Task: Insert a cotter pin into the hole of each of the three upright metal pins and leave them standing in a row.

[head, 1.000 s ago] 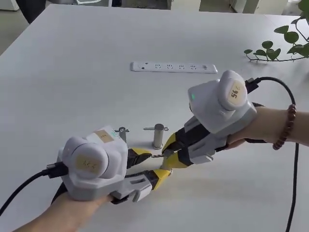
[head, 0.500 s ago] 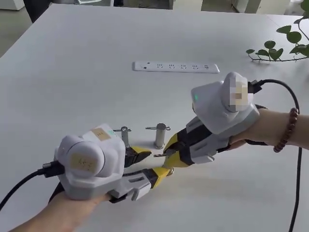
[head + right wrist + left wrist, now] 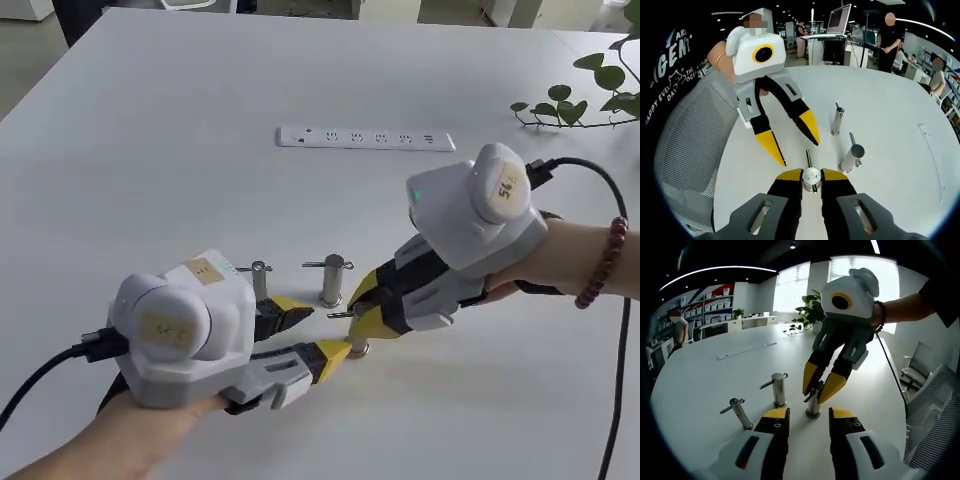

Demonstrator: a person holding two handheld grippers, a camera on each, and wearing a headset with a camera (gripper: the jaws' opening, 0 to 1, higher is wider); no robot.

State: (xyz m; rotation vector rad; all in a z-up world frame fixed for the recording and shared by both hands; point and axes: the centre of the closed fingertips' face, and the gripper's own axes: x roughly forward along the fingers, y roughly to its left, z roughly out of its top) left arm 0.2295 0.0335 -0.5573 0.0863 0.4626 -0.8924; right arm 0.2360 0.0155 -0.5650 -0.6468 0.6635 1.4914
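The left gripper (image 3: 322, 330) is still holding its jaws spread, sitting low on the table (image 3: 180, 150) with the yellow tips on either side of the third pin (image 3: 357, 348) and not touching it. Over the last second it is barely shifting. Just behind its tips, the far-left pin (image 3: 260, 282) and the middle pin (image 3: 332, 283) are standing upright, each already carrying a cotter pin through its top.

The third pin is standing just in front of them, a little to the right. The loose cotter pin (image 3: 338, 314) is lying level at that pin's head, its free end poking out toward the left gripper. The right gripper (image 3: 360, 312) is pinching it between jaws pressed nearly together. Compared with a second ago, the right gripper is sitting slightly farther right, with the third pin's base now showing beneath it.

So the last insertion seems to be underway, though whether the cotter pin is truly in the hole cannot be told.
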